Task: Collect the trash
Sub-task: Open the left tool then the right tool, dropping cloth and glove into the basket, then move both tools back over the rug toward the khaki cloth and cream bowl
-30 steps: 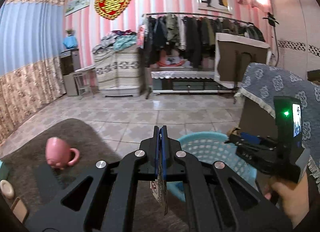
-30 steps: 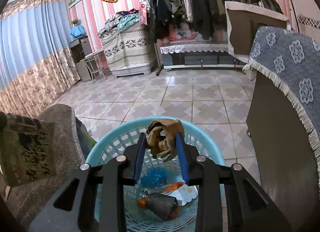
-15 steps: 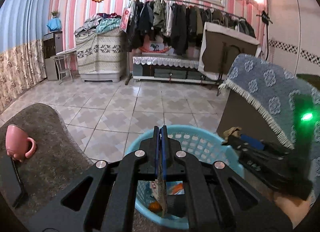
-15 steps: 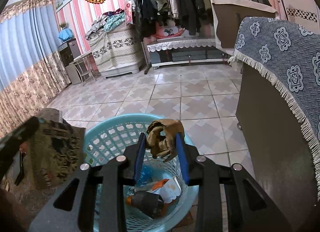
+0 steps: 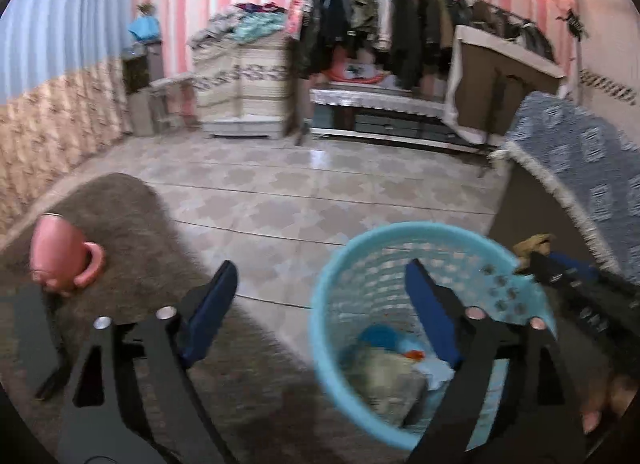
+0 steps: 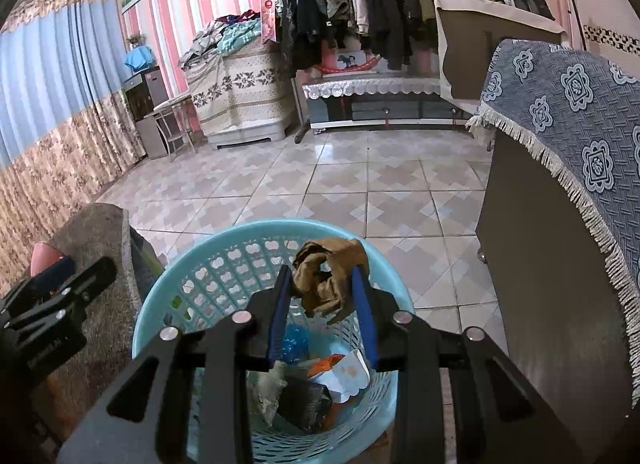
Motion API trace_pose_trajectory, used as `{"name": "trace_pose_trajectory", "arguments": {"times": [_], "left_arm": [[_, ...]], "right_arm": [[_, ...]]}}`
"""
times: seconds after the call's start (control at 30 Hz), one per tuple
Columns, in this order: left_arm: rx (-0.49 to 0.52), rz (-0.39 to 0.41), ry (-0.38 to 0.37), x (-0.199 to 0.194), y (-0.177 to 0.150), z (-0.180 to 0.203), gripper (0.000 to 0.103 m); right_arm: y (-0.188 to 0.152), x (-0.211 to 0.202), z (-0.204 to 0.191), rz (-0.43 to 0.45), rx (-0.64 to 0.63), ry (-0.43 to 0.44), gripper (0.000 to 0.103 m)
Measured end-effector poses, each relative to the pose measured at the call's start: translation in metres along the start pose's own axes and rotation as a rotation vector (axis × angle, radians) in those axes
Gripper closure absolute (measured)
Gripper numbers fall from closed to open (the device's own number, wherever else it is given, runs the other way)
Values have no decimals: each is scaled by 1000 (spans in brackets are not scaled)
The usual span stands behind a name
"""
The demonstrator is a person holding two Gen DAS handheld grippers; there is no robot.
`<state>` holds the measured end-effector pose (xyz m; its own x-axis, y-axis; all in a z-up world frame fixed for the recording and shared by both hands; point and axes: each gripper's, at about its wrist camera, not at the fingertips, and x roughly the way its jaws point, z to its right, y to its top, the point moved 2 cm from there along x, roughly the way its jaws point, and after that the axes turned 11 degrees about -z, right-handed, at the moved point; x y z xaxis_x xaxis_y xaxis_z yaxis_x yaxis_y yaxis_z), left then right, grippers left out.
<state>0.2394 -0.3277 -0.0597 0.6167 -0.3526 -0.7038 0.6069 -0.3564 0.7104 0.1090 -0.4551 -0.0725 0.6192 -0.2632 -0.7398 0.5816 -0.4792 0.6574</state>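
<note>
Over glossy tile, right gripper (image 6: 323, 288) pinches crumpled brown paper (image 6: 329, 280) above lattice basket (image 6: 224, 264).

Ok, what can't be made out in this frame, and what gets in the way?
- Left wrist view: motion blur smears the pale blue perforated plastic basket and its contents; the items cannot be identified.
- Right wrist view: the right gripper and its crumpled brown wrapper cover part of the basket's inside.
- Right wrist view: the pink ceramic mug is mostly hidden behind the left gripper.
</note>
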Motion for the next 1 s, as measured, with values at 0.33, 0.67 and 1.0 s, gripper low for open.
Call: {"name": "trace_pose_trajectory", "arguments": {"times": [0.33,0.67,1.0], "left_arm": [[-56,-4,80,-3,-8,-35,7],[-76,15,79,-8,-11,-43,7],[-154,25,86,-35,-22,-82,6]], "right_arm": [[1,-4,-22,29,-59,-12,65],[1,-22,-33,132,-73,-37,16],[-4,-28,-47,167,-89,-87,5]]}}
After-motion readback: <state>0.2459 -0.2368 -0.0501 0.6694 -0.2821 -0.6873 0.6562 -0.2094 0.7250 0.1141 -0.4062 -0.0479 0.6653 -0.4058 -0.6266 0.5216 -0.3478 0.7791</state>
